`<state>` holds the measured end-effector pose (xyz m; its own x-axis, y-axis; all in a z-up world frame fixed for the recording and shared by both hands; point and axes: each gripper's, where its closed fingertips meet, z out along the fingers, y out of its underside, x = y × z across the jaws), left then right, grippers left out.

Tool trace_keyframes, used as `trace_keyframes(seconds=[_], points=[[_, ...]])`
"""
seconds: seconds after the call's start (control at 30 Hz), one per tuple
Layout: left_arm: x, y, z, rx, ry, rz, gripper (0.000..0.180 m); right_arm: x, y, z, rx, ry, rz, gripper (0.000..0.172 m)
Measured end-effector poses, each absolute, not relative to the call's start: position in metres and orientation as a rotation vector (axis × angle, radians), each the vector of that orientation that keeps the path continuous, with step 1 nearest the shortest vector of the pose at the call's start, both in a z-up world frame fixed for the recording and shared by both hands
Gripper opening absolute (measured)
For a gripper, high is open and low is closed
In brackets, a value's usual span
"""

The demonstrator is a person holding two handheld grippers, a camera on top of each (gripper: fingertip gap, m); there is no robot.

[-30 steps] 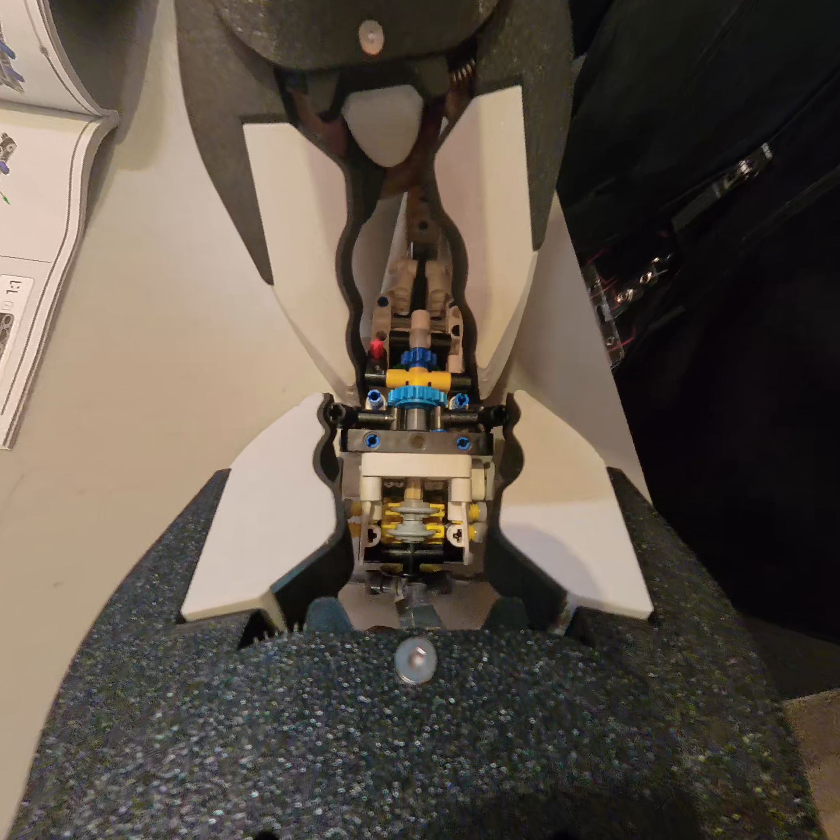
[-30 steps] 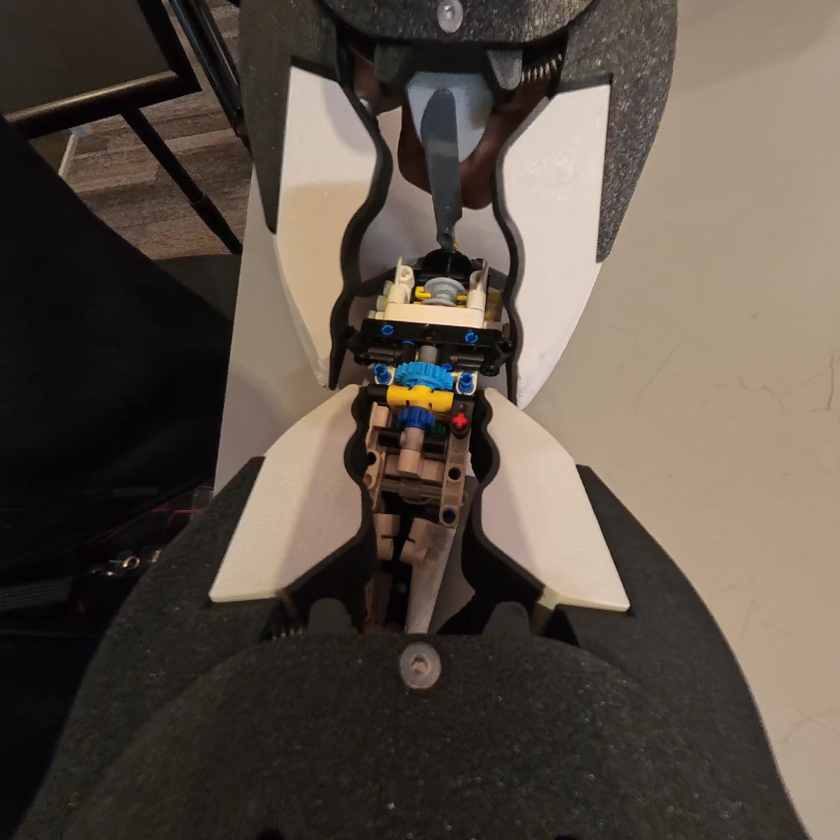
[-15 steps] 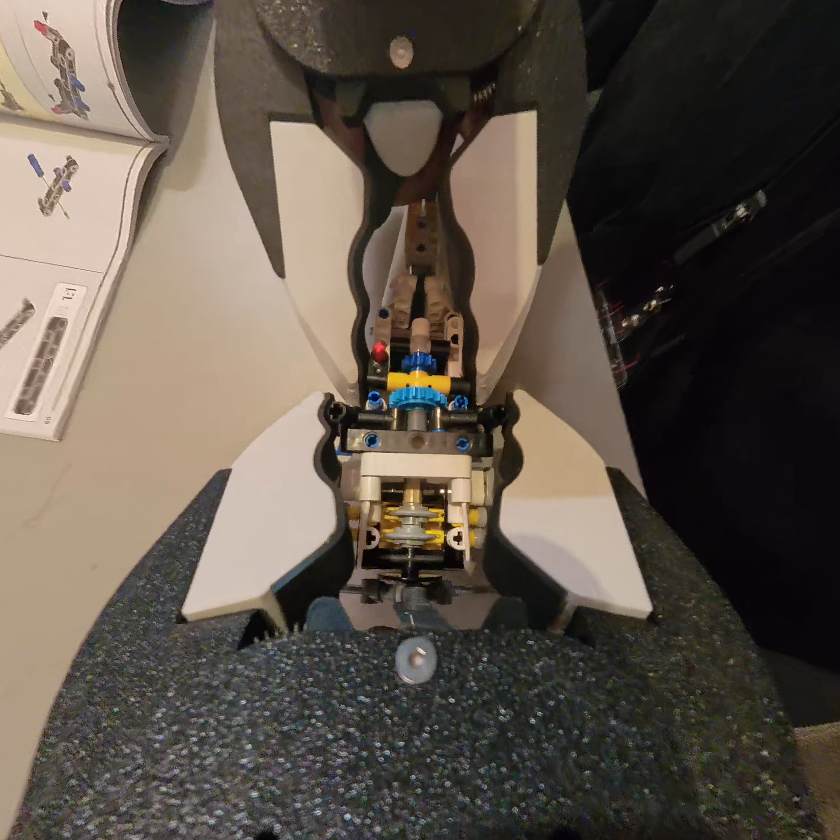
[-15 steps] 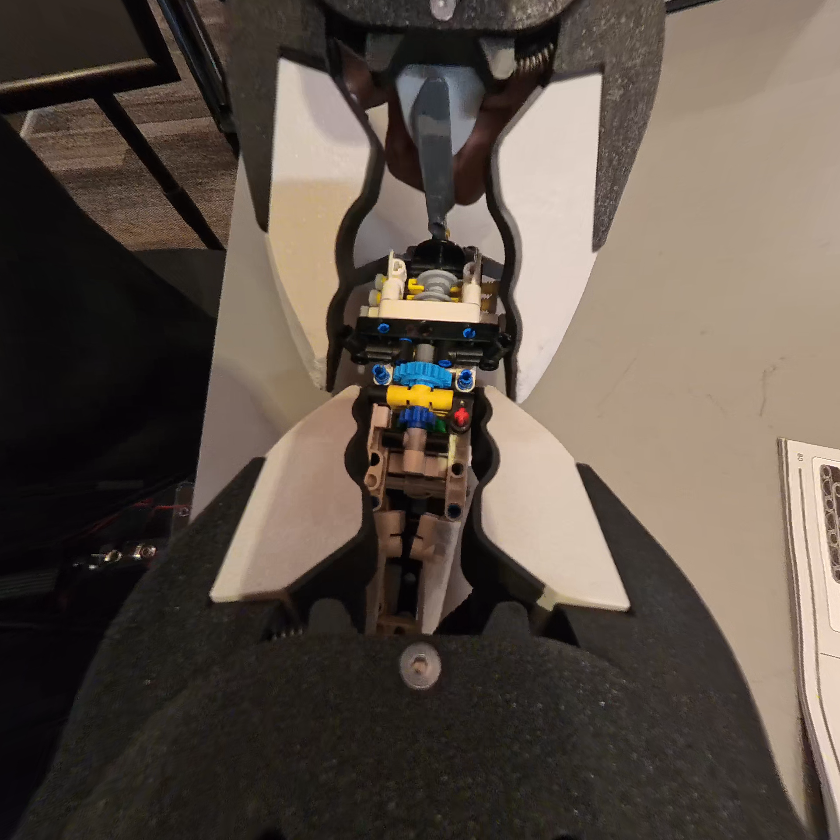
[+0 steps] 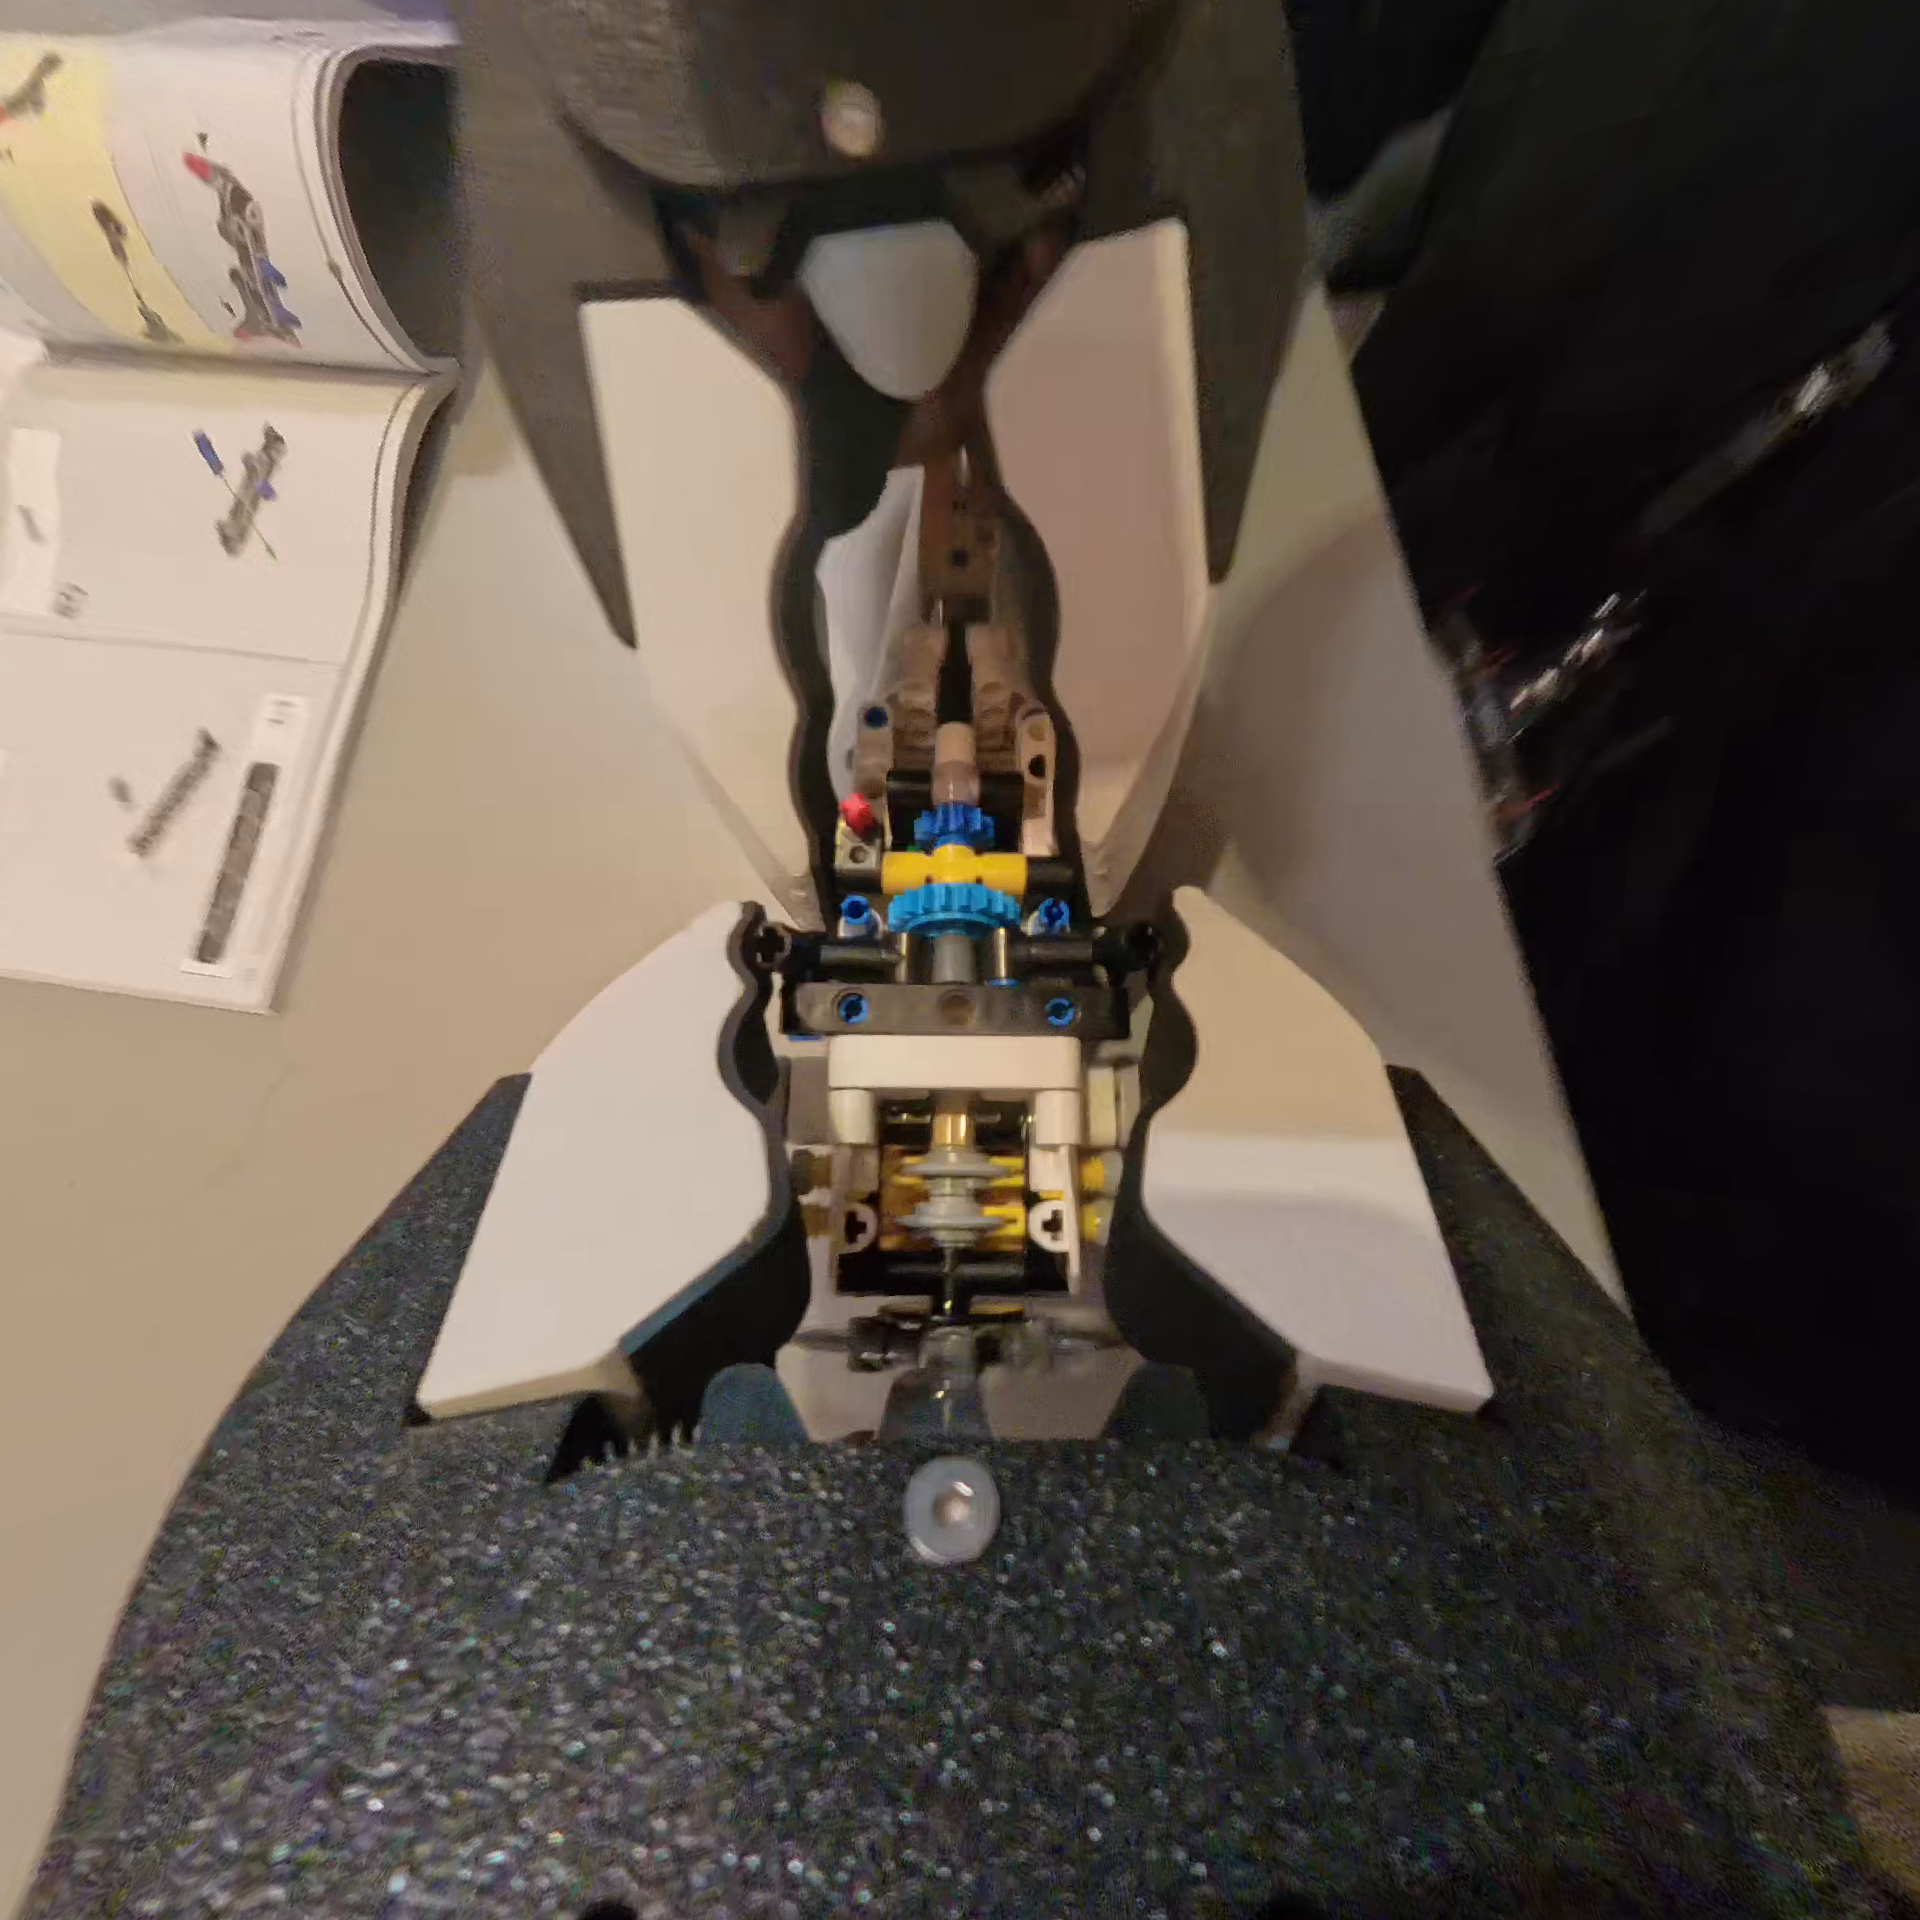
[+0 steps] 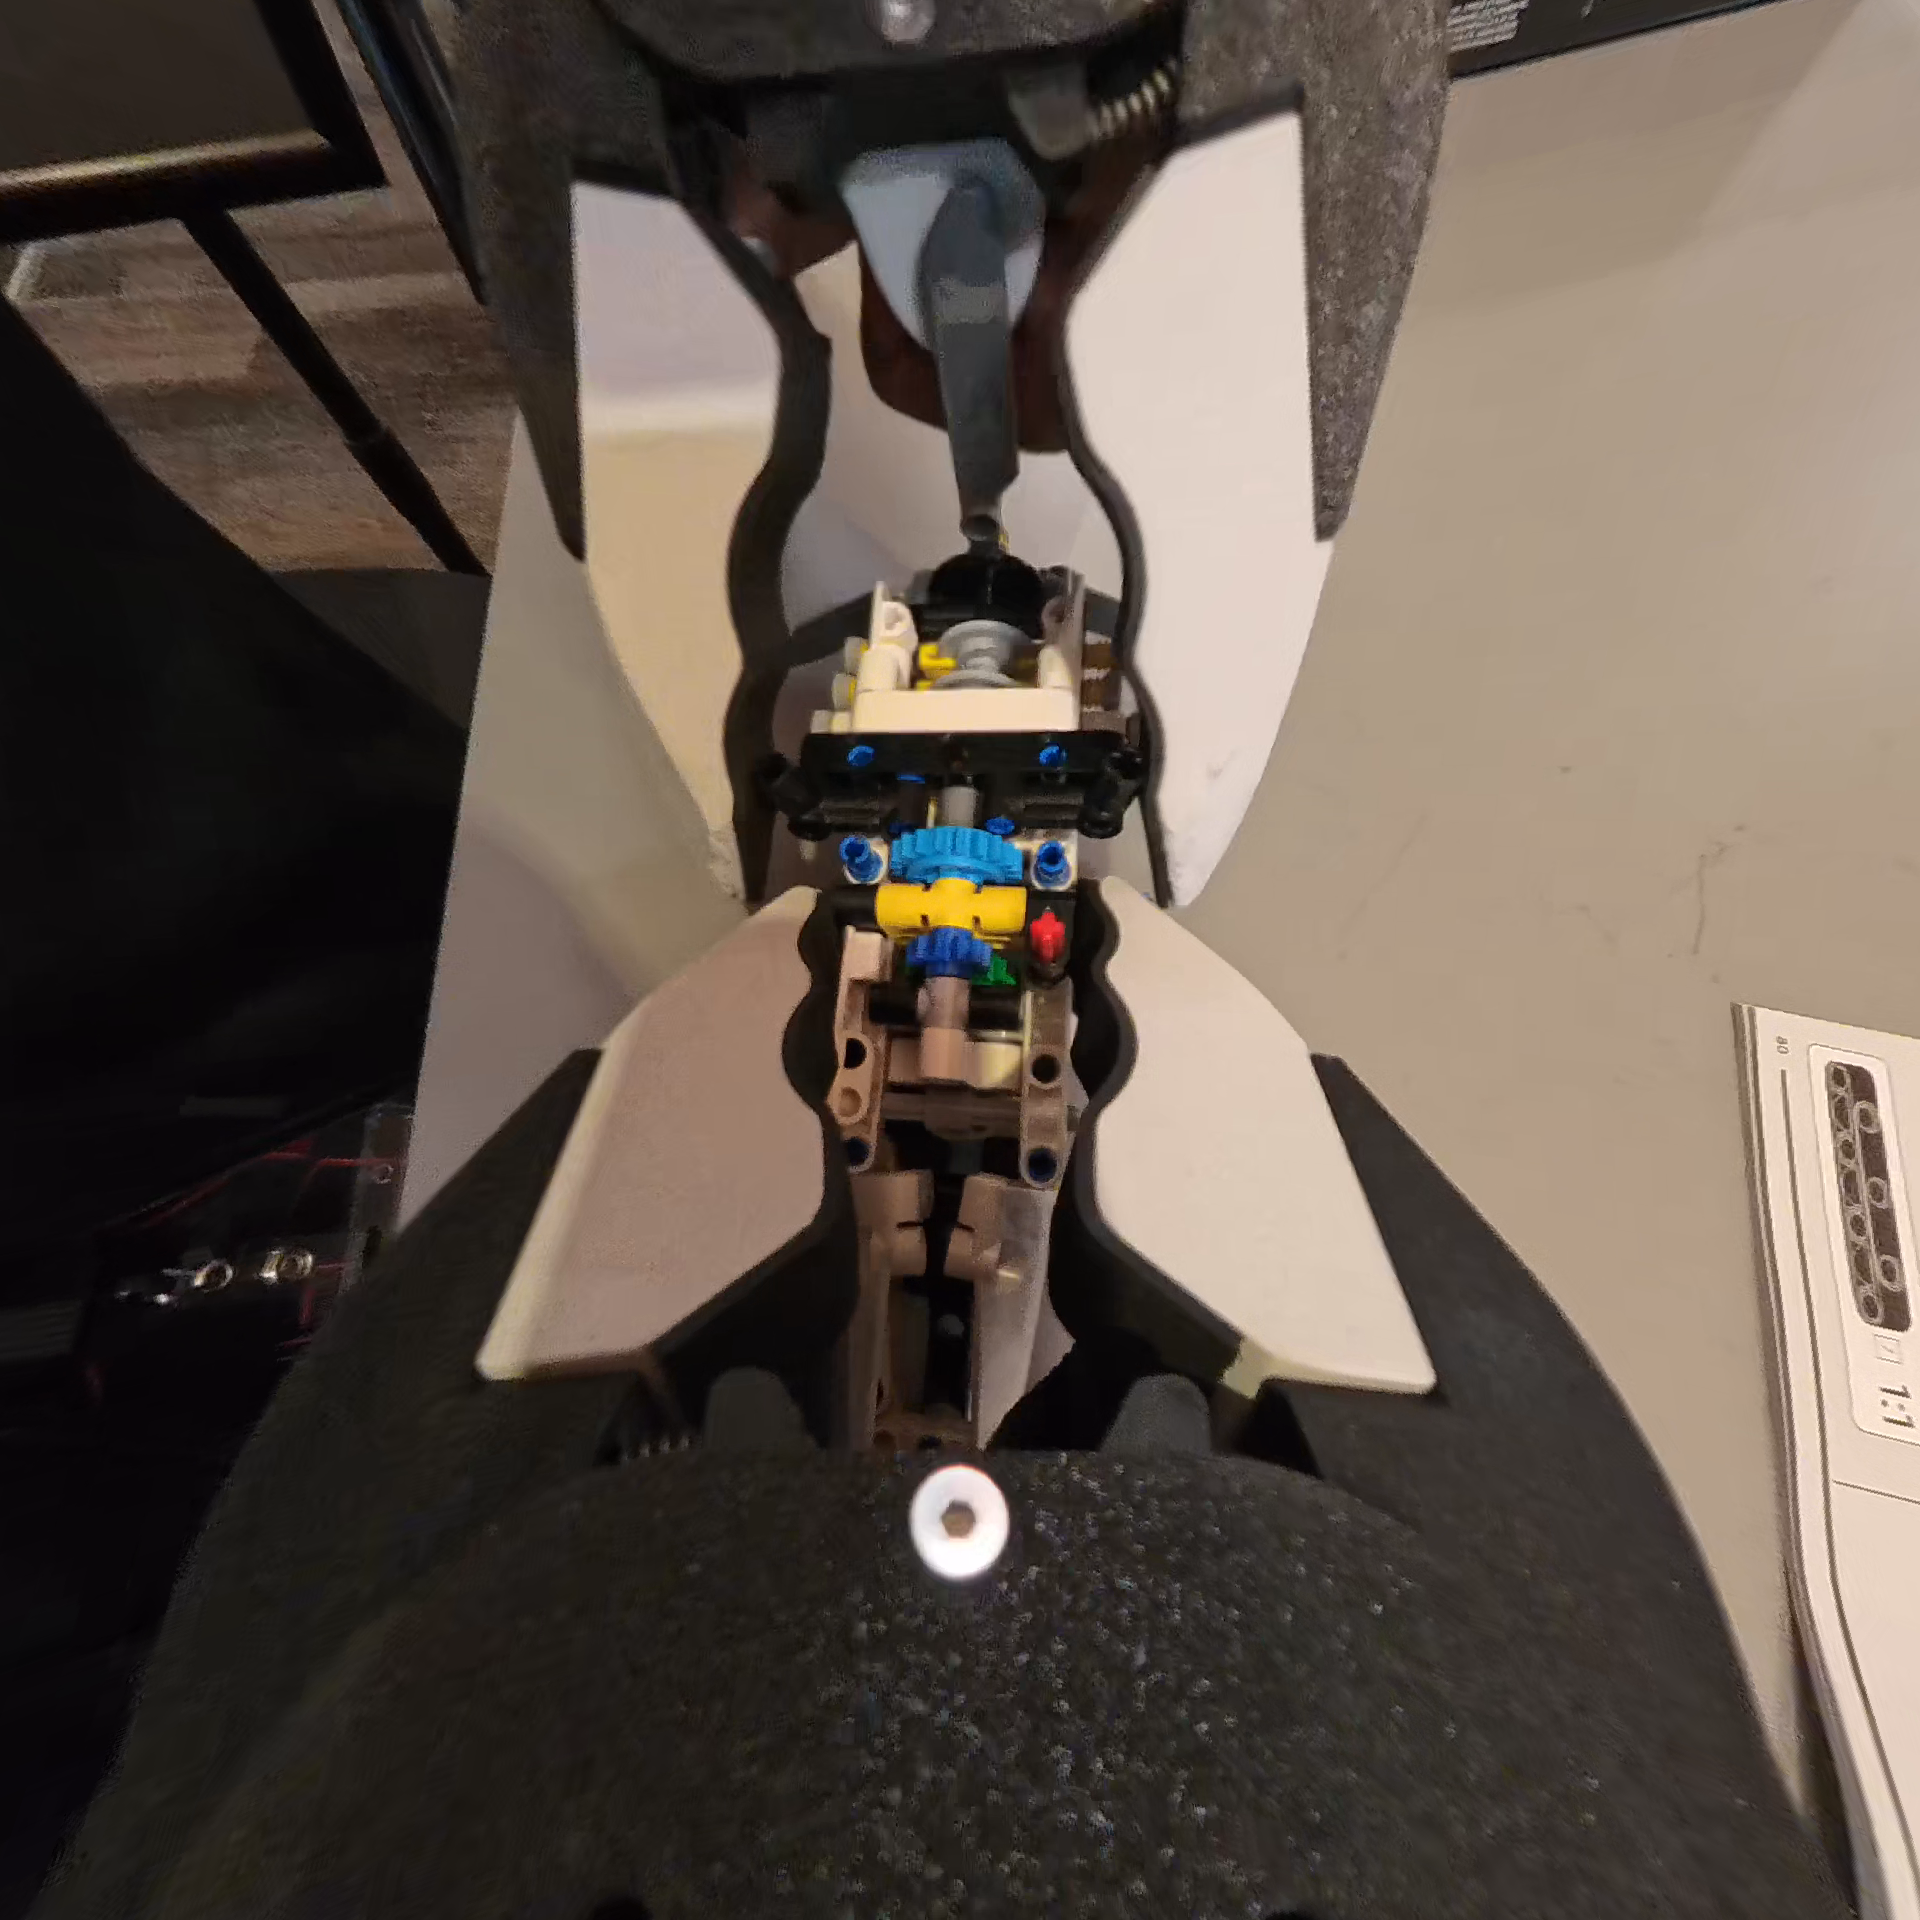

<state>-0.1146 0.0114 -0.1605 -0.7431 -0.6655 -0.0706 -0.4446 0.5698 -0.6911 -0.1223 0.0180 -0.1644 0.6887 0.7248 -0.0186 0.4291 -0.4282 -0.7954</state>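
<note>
One toy brick model with blue gears (image 5: 951, 904) and a yellow connector is held between both grippers, which face each other over the beige table (image 5: 520, 1039). My left gripper (image 5: 956, 940) is shut on the model's black, white and yellow end (image 5: 956, 1070); its black pads press on the black cross beam. My right gripper (image 6: 951, 904) is shut on the tan frame end (image 6: 951, 1081). In the right wrist view the left gripper's fingers (image 6: 644, 623) close around the white and black end (image 6: 961, 717). In the left wrist view the right gripper's fingers (image 5: 707, 582) close around the tan end (image 5: 951, 707).
An open instruction booklet (image 5: 166, 540) lies on the table to the left; its page edge also shows in the right wrist view (image 6: 1849, 1299). Dark fabric and gear (image 5: 1662, 727) lie past the table edge. Wooden floor and a black frame (image 6: 260, 343) show beyond. The tips of both grippers are at nearly the same place.
Both grippers have moved together with the model over the table toward the booklet, which shows more in both views. Both grasps look unchanged.
</note>
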Motion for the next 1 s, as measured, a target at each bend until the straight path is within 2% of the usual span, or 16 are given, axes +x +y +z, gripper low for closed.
trace_keyframes(seconds=[0.07, 0.23, 0.5, 0.6, 0.67, 0.73, 0.83, 1.0], points=[[-0.115, 0.011, -0.161, -0.809, 2.489, -0.864, 0.072, -0.122, 0.017, -0.165, -2.087, -0.879, 0.477, 0.044], [-0.116, 0.010, -0.158, -0.969, 2.483, -1.029, 0.072, -0.123, 0.017, -0.163, -2.083, -0.862, 0.508, 0.044], [-0.114, 0.011, -0.158, -0.838, 2.456, -0.918, 0.072, -0.121, 0.018, -0.162, -2.071, -0.872, 0.472, 0.044], [-0.116, 0.009, -0.151, -1.026, 2.471, -1.116, 0.073, -0.117, 0.016, -0.171, -2.122, -0.902, 0.421, 0.046], [-0.107, 0.013, -0.093, -1.181, 2.225, -1.568, 0.072, -0.104, 0.019, -0.174, -2.151, -0.870, 0.357, 0.044], [-0.100, 0.051, -0.118, -1.234, 2.285, -1.127, 0.073, -0.098, 0.020, -0.173, -2.166, -0.850, 0.326, 0.044], [-0.109, 0.038, -0.138, -1.230, 2.369, -1.133, 0.074, -0.100, 0.018, -0.173, -2.160, -0.871, 0.342, 0.043], [-0.103, 0.035, -0.133, -1.161, 2.319, -1.202, 0.075, -0.103, 0.018, -0.173, -2.151, -0.927, 0.382, 0.043]])
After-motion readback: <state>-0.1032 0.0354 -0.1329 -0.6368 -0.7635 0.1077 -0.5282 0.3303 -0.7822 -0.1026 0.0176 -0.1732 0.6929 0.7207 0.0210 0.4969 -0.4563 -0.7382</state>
